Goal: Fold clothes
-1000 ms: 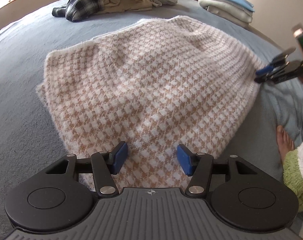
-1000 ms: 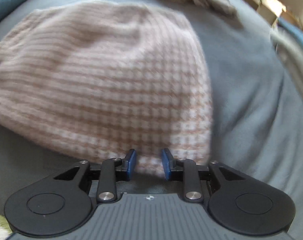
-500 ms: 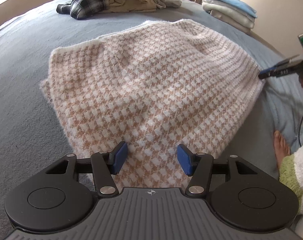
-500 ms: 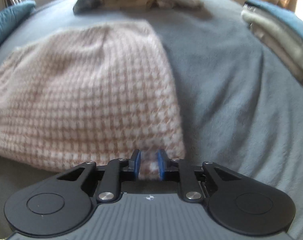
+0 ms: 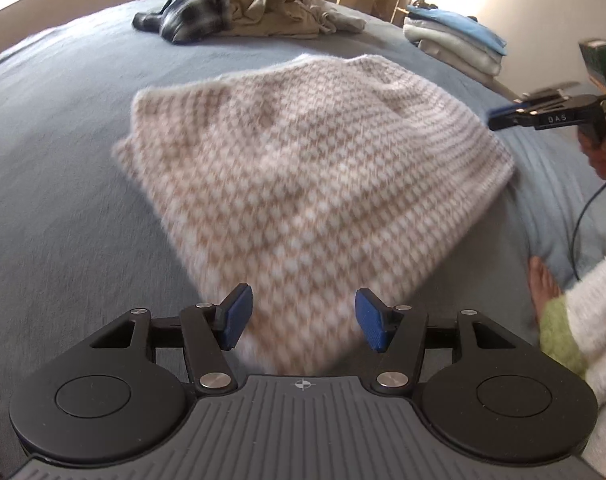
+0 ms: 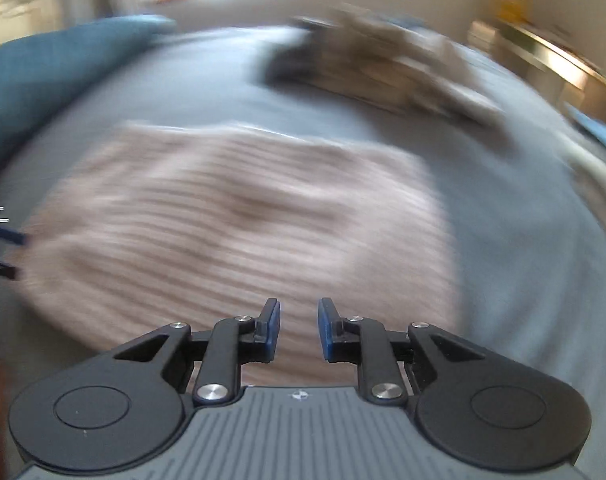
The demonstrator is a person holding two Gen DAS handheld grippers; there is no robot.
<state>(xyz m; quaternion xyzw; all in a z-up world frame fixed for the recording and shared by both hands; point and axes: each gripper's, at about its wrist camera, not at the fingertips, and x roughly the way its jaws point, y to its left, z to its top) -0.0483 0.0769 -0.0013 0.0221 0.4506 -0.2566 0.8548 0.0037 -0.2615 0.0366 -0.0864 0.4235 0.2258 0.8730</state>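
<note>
A tan-and-white houndstooth knit lies spread on the bed, which is covered in grey-blue fabric. It sits roughly in the middle of the mattress, folded into a broad shape with one narrower end toward the near edge.

The left gripper hangs over that near end with its blue-padded fingers wide apart, the knit showing between them; nothing is clamped. Whether the pads touch the cloth cannot be told.

The right gripper hovers at the knit's other near edge, its fingers parted by a smaller gap, with fabric visible below and nothing between them. From the left camera the right gripper shows side-on at the far right, held in a hand, its tips just beside the knit's right edge. The right camera's view is badly blurred.

At the far side of the bed sits a heap of unfolded clothes, a dark plaid piece beside beige ones. To its right is a neat stack of folded items, blue on top. A bare foot and a fuzzy white and green sleeve show at the right edge. A blue pillow lies at the bed's left side.
</note>
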